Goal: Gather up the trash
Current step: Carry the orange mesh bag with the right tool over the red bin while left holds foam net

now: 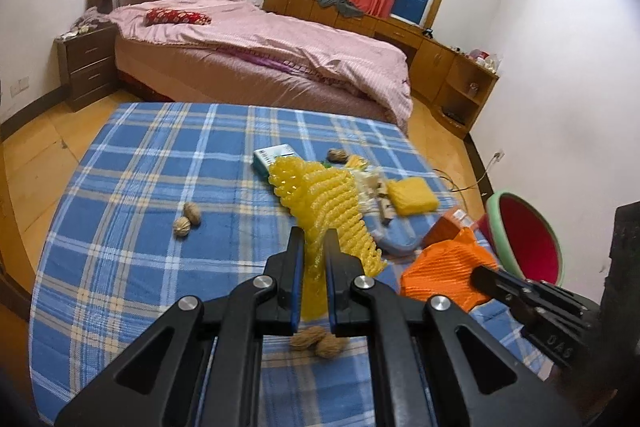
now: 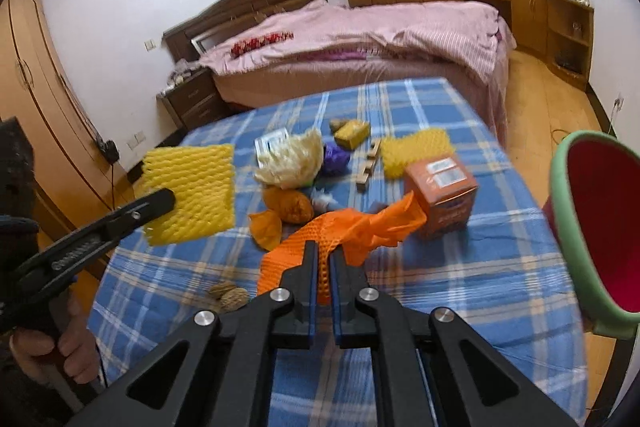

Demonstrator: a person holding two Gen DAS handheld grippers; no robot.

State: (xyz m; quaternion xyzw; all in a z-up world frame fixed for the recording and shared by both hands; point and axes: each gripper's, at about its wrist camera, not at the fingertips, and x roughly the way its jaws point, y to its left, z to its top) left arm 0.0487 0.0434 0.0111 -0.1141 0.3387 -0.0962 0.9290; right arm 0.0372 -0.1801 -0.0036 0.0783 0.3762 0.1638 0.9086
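Jaws both nipped shut: left gripper (image 1: 314, 239) on yellow foam net (image 1: 328, 203), right gripper (image 2: 324, 255) on orange net (image 2: 320, 231), above table (image 2: 480, 267). Risk: thin edge grips, nets may slip before bin (image 2: 600, 227).

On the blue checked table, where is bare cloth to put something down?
Bare cloth lies on the left, beyond the two walnuts, up to the far edge. The middle right is crowded around the white box and orange box.
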